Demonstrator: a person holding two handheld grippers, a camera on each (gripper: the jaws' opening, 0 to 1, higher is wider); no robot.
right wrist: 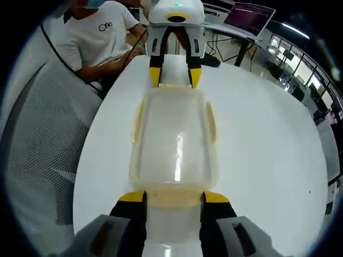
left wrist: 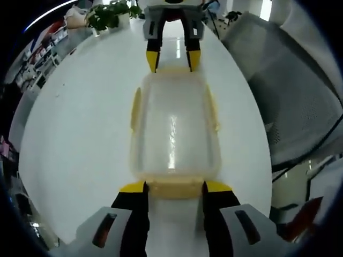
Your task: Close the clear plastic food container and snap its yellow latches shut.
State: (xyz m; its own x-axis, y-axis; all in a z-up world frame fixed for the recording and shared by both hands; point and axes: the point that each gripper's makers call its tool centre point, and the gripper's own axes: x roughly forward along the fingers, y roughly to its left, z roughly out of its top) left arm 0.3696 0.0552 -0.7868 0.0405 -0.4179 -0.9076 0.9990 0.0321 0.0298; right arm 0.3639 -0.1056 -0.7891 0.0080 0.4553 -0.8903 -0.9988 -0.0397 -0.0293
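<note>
The clear plastic container [left wrist: 174,128] lies lengthwise on the white table [left wrist: 80,123] with its lid on. Yellow latches run along its long sides [left wrist: 136,107] and both ends. In the left gripper view my left gripper [left wrist: 174,187] is open, its yellow-tipped jaws flanking the near end latch [left wrist: 174,188]. My right gripper [left wrist: 173,60] faces it at the far end. In the right gripper view the container [right wrist: 174,139] is seen from the other end. There my right gripper [right wrist: 174,198] stands open around its near end latch [right wrist: 174,199], and the left gripper [right wrist: 174,77] straddles the far end.
A grey mesh chair [left wrist: 300,96] stands past the table's edge beside the container, also seen as the chair [right wrist: 43,139]. A potted plant [left wrist: 107,16] sits at the table's far end. A person in a white T-shirt [right wrist: 102,32] sits near a laptop [right wrist: 249,16].
</note>
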